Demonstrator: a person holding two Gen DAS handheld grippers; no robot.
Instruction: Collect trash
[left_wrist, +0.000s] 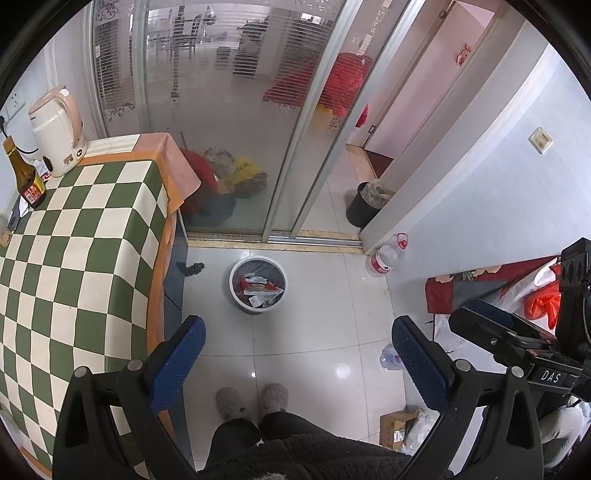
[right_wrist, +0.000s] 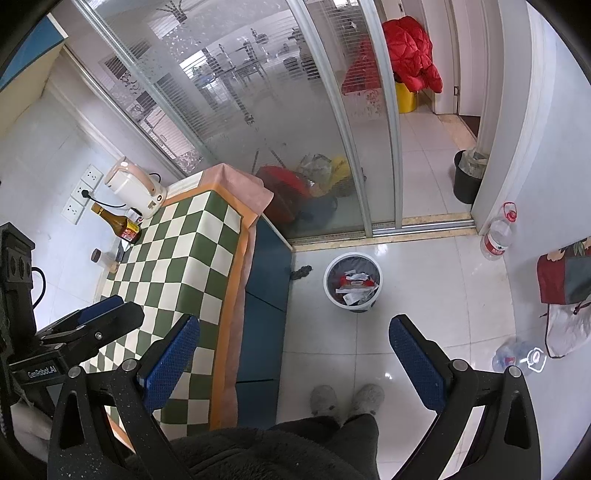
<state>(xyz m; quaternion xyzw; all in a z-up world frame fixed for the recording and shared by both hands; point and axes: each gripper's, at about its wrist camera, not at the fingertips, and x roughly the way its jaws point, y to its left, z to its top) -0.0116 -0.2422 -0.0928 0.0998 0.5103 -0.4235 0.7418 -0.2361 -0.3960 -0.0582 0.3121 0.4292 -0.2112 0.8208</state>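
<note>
- The left gripper (left_wrist: 297, 354) is held high and tilted downward, its two blue-padded fingers (left_wrist: 181, 360) spread wide with nothing between them.
- The right gripper (right_wrist: 293, 354) is in the same pose, spread wide and empty, level with the left one and just beside it.
- The person stands below, dark trousers (left_wrist: 258, 432) and grey slippers (left_wrist: 275, 398) showing between the fingers.

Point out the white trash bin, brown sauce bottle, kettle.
white trash bin (left_wrist: 238, 295), left wrist view, front outer wall.
brown sauce bottle (left_wrist: 27, 177), left wrist view, glass body.
kettle (right_wrist: 135, 190), right wrist view, white body.
</note>
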